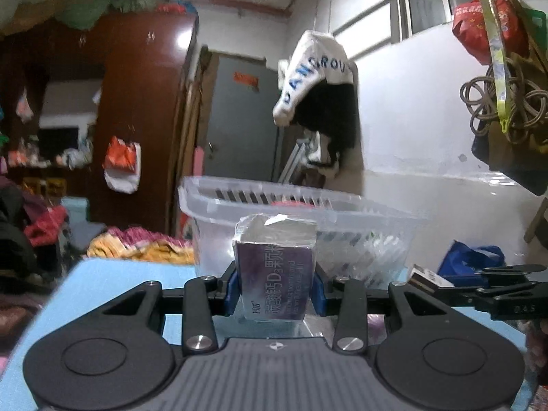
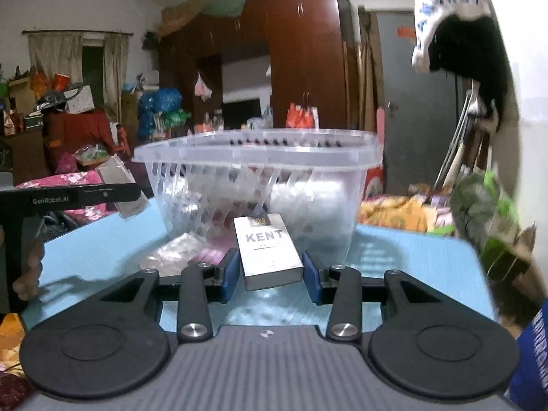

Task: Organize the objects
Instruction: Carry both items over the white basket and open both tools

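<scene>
Step in hand, by my read: both grippers are loaded and facing the clear basket [image 2: 260, 171], so next is getting each box over the rim and inside.

How to do it well:
- Lift before going forward. The rim sits higher than both boxes in either view, and the slotted wall is right in front, so a level push would just hit plastic.
- One hand at a time. The two grippers are near each other over the blue table [image 2: 428, 260] (each shows at the edge of the other's camera), and the basket mouth isn't wide.
- Release only once a box is clearly inside the wall; there already seem to be clear bags inside, so expect an uneven landing.

Jaws:
- left gripper [image 1: 275, 291]: blue pads clamped on the sides of the purple box [image 1: 275, 270], which stands upright between them, its plastic wrap loose at the top. Jaws narrow, as wide as the box.
- right gripper [image 2: 270, 274]: pads set either side of the white Kent pack [image 2: 269, 250], held raised and slightly tilted. Left pad looks in contact; right side shows a thin gap, possibly just the angle.
</scene>
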`<state>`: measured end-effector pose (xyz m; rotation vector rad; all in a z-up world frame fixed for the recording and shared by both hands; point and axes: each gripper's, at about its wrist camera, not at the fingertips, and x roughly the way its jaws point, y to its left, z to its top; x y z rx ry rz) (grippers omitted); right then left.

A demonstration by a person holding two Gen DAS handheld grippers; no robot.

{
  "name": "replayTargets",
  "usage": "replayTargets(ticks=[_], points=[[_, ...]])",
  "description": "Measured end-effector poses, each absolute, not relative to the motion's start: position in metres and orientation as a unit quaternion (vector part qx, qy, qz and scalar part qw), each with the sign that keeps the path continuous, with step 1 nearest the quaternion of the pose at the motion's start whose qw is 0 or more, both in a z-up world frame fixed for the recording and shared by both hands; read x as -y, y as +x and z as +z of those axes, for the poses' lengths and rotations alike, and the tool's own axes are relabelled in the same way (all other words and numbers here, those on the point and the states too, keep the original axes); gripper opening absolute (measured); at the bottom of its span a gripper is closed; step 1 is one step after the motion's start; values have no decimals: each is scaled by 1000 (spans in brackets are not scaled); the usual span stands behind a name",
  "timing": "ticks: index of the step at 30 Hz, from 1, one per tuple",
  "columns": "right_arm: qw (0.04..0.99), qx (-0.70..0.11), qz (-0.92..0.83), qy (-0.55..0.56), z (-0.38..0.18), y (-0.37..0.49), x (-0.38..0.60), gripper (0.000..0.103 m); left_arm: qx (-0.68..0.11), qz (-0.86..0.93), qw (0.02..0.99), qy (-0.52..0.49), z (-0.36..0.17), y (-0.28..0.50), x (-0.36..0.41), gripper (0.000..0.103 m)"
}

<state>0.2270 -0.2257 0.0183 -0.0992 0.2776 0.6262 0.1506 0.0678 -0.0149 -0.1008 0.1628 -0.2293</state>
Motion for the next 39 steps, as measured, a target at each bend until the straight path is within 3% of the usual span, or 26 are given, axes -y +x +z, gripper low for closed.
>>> replayTargets(ticks=[5, 9, 14, 17, 23, 25, 27, 30, 31, 32, 34, 39], points=[[937, -75, 339, -29, 33, 192, 232, 44, -42, -121, 990, -52, 1, 123, -63, 44], [946, -17, 323, -34, 67, 169, 228, 44, -11, -133, 990, -50, 41, 114, -59, 44], [953, 0, 302, -5, 117, 188, 222, 44, -9, -134, 990, -39, 94, 138, -52, 44], [961, -23, 276, -14, 145, 224, 203, 44, -33, -114, 993, -29, 115, 172, -43, 44], [963, -129, 225, -73, 146, 325, 160, 44, -196, -98, 975, -31, 101, 280, -30, 45], [961, -145, 221, -81, 136, 343, 155, 54, -235, -71, 969, -17, 87, 300, -25, 72], [960, -159, 218, -79, 127, 346, 156, 82, -247, -41, 968, -14, 80, 302, -25, 74], [961, -135, 233, -65, 122, 312, 175, 100, -224, -45, 974, -1, 81, 273, -29, 74], [961, -123, 241, -54, 122, 297, 183, 103, -211, -55, 976, -10, 80, 255, -33, 78], [958, -115, 259, -32, 119, 278, 195, 103, -198, -71, 977, -20, 78, 237, -38, 90], [949, -115, 294, 7, 107, 258, 209, 103, -173, -121, 977, -31, 62, 202, -43, 99], [926, -206, 316, -33, 57, 261, 182, 100, -185, -72, 979, -40, 9, 177, -52, 98]])
